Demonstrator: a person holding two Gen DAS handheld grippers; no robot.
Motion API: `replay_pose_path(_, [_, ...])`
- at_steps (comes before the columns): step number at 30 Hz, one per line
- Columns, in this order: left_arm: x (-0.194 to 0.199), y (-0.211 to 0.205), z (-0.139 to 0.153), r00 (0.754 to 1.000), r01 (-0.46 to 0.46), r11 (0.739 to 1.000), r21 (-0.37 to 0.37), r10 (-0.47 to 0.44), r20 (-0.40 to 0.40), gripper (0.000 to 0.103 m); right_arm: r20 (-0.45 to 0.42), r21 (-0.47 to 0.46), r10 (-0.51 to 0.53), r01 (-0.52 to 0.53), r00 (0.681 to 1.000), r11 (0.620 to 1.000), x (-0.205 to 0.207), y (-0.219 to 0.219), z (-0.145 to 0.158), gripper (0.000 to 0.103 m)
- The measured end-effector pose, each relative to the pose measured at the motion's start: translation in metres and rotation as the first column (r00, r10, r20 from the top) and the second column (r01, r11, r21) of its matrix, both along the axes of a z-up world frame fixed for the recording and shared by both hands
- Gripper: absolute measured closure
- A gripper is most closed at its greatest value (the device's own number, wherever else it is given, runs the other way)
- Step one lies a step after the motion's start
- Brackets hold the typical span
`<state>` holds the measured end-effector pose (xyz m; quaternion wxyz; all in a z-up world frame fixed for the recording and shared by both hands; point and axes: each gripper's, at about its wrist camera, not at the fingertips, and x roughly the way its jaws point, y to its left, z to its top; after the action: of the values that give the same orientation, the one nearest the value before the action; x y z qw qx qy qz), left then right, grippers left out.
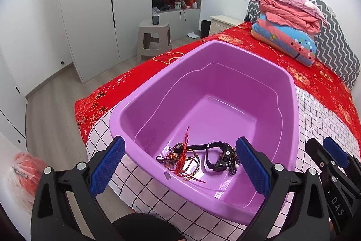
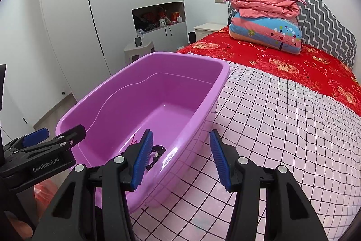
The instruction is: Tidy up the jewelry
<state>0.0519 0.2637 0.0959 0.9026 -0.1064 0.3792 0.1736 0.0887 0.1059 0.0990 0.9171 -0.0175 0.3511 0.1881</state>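
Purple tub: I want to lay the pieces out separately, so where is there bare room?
The purple tub is bare across its far floor; its near corner is crowded with the bracelet tangle and black watch. The checked cloth beside it is bare too.

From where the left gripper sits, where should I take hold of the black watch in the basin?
Grip the black watch by its strap loop, the free left side away from the bracelet tangle, coming down from above with the left gripper. The strap appears to stand on edge, so the pads could close across it. The purple basin wall hinders side approaches.

bright even indoor light, sharp focus, glare on tub (image 2: 171,157), fisheye-bent dark corners
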Motion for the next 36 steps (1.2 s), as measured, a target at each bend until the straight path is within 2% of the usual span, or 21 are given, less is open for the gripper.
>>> replay_pose_path(23, [-0.0003,0.0006,0.0003,1.000,0.007,1.000,-0.017,-0.008,-0.006,0.006,0.007,-0.003,-0.002,0.002,1.000,1.000,-0.0032,0.0000,0.0039,0.053])
replay_pose_path(36, [-0.0026,0.0024,-0.0031,1.000,0.026,0.998,-0.054,-0.026,-0.003,0.006,0.007,-0.003,0.002,-0.002,1.000,1.000,-0.0064,0.0010,0.0051,0.053])
